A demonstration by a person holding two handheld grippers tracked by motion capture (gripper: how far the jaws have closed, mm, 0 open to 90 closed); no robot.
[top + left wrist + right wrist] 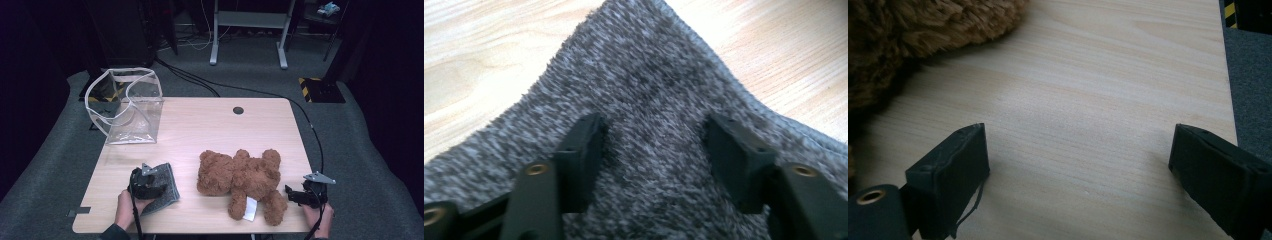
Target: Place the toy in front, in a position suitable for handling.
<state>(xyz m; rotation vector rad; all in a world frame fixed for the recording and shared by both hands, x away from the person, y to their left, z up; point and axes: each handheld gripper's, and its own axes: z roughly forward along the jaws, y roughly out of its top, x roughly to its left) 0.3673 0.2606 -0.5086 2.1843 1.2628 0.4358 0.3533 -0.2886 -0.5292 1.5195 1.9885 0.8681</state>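
Grasp of a grey cloth (165,187) at the near left of the table (210,125). The left gripper (654,150) is set down onto the cloth, its two black jaws partly drawn together with a raised ridge of the fuzzy fabric between them; the pads (586,150) appear to press into the pile on both sides, though whether the fold is firmly pinched cannot be told for certain. The jaws meet the cloth from above, probably because a flat, limp sheet offers no edge to seize, so fabric must be gathered into a fold first. In the high view the left gripper (146,184) sits on the cloth's left part, with the hand (127,207) behind it at the table's near edge. The right gripper (1075,165) rests at the near right corner, jaws spread wide over bare wood and holding nothing; it lies just beside the leg of a brown bear (242,182), apparently parked out of the way. The bear lies between the two grippers, apart from the cloth. A clear bag (127,107) stands open at the far left corner, a likely destination for the soft items.
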